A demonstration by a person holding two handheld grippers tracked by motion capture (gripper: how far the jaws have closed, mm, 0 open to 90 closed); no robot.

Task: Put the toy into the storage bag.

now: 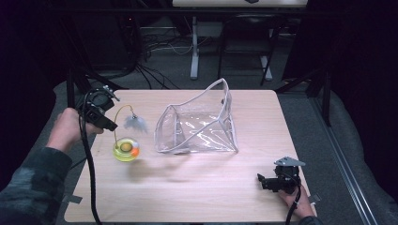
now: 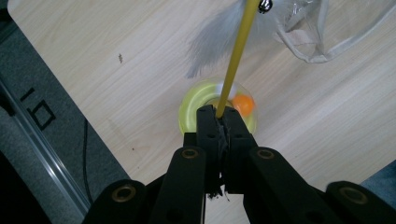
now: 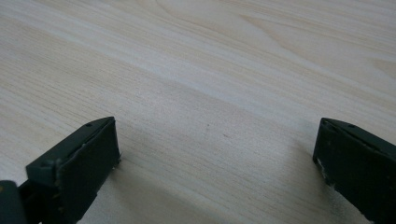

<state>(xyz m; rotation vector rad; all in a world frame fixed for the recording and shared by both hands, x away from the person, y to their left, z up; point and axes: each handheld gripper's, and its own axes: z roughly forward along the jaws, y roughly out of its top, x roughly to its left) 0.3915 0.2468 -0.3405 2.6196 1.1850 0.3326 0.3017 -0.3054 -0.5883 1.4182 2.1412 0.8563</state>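
A toy with a round yellow-green base [image 1: 126, 149] that holds an orange ball [image 1: 135, 151] is at the table's left. A thin yellow stem [image 2: 238, 51] rises from the base and arcs over to a grey feather [image 1: 135, 123]. My left gripper [image 1: 112, 126] is shut on the stem just above the base [image 2: 194, 105]. I cannot tell whether the base touches the table. A clear plastic pouch [image 1: 197, 124] with a white rim stands open at mid-table, right of the toy. My right gripper [image 1: 263, 182] rests near the front right corner, jaws wide apart over bare wood [image 3: 215, 154].
The light wooden table [image 1: 187, 192] has open surface between the toy, the pouch and the right gripper. The pouch's edge [image 2: 308, 51] lies just beyond the feather. Dark floor, cables and a stand's legs [image 1: 194, 51] lie past the far edge.
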